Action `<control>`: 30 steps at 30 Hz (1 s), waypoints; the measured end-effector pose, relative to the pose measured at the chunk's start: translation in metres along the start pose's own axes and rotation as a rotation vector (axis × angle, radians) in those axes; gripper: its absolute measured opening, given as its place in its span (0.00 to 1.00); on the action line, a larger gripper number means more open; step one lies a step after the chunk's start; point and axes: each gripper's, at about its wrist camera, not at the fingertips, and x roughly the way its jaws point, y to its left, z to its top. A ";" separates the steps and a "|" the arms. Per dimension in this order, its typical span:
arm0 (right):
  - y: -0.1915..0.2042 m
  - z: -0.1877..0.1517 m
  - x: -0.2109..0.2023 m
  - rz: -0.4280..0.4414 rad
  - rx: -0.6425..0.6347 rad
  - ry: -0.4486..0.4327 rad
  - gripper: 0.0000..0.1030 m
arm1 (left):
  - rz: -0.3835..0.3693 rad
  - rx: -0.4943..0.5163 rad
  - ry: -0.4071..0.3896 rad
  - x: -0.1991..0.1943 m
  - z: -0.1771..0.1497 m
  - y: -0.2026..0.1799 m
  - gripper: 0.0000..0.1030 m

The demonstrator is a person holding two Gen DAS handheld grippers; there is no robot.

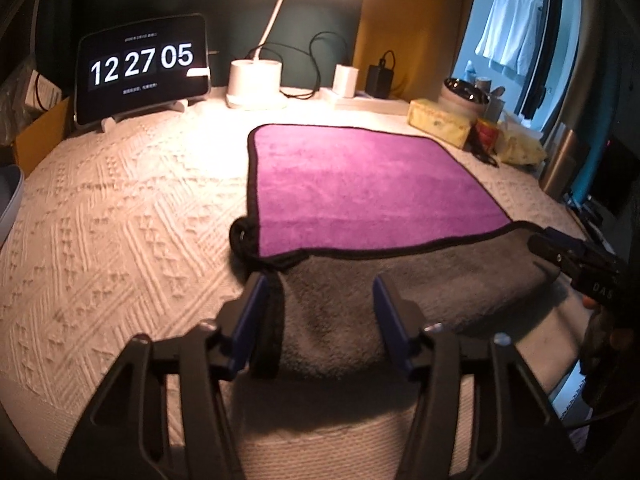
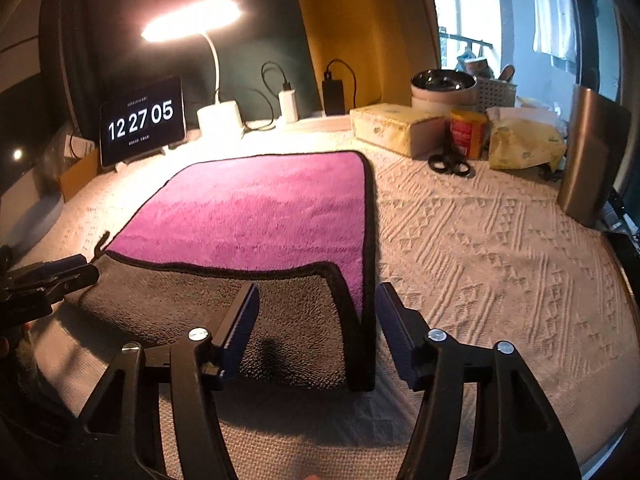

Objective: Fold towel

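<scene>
Both the left gripper (image 1: 318, 304) and right gripper (image 2: 316, 312) stood wide open, holding nothing, at the towel (image 1: 360, 184)'s folded-over grey edge near the desk (image 1: 120, 208)'s front edge.

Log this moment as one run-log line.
stage: first fold started | towel: near edge flipped, grey side up | left gripper: open over near-left corner | right gripper: open over near-right corner

You have 1 towel (image 2: 256, 208), 2 grippers (image 1: 318, 292) (image 2: 316, 304), 1 lamp (image 2: 218, 116), 1 clock tablet (image 2: 142, 120), 1 pair of scissors (image 2: 450, 164), 2 chargers (image 2: 289, 106) (image 2: 334, 97).
</scene>
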 end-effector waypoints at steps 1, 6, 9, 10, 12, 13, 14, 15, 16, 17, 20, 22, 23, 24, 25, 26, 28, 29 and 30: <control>0.001 0.000 0.002 0.001 -0.004 0.011 0.55 | 0.012 0.003 0.009 0.002 -0.001 0.000 0.51; 0.002 -0.001 0.007 -0.006 -0.022 0.032 0.53 | 0.060 0.052 0.012 0.004 -0.004 -0.005 0.47; 0.005 -0.002 0.010 -0.015 -0.038 0.049 0.48 | 0.057 0.080 0.009 0.005 -0.006 -0.008 0.35; 0.006 -0.002 0.011 -0.019 -0.040 0.049 0.46 | 0.054 0.085 0.007 0.005 -0.006 -0.008 0.31; 0.006 -0.002 0.011 -0.025 -0.044 0.050 0.34 | 0.043 0.094 0.004 0.004 -0.006 -0.009 0.25; 0.006 -0.002 0.012 -0.028 -0.045 0.050 0.25 | 0.040 0.098 0.001 0.003 -0.006 -0.010 0.22; 0.006 -0.002 0.012 -0.033 -0.045 0.048 0.21 | 0.037 0.100 0.000 0.003 -0.007 -0.011 0.20; 0.006 -0.001 0.012 -0.033 -0.046 0.045 0.15 | 0.036 0.104 -0.005 0.002 -0.007 -0.012 0.19; 0.006 -0.001 0.012 -0.034 -0.047 0.041 0.10 | 0.033 0.106 -0.010 0.001 -0.007 -0.013 0.17; 0.006 -0.001 0.011 -0.035 -0.049 0.037 0.08 | 0.031 0.110 -0.010 0.001 -0.007 -0.014 0.16; 0.007 -0.002 0.007 -0.036 -0.054 0.018 0.06 | 0.011 0.097 -0.031 -0.005 -0.006 -0.014 0.14; 0.007 -0.001 0.000 -0.025 -0.047 -0.010 0.05 | 0.005 0.102 -0.051 -0.011 -0.005 -0.015 0.14; 0.009 -0.001 -0.003 -0.023 -0.049 -0.025 0.05 | 0.003 0.103 -0.063 -0.015 -0.003 -0.016 0.14; 0.010 0.000 -0.007 -0.024 -0.054 -0.038 0.05 | -0.001 0.106 -0.071 -0.018 -0.002 -0.017 0.14; 0.012 0.001 -0.010 -0.025 -0.058 -0.048 0.05 | -0.005 0.108 -0.079 -0.021 -0.001 -0.018 0.14; 0.015 0.003 -0.013 -0.028 -0.066 -0.062 0.05 | -0.007 0.109 -0.091 -0.025 0.000 -0.019 0.14; 0.019 0.007 -0.022 -0.034 -0.078 -0.094 0.05 | -0.016 0.116 -0.110 -0.032 0.004 -0.022 0.14; 0.021 0.010 -0.027 -0.035 -0.085 -0.110 0.05 | -0.019 0.116 -0.118 -0.035 0.005 -0.022 0.14; 0.023 0.013 -0.031 -0.036 -0.091 -0.123 0.05 | -0.022 0.115 -0.126 -0.038 0.006 -0.023 0.14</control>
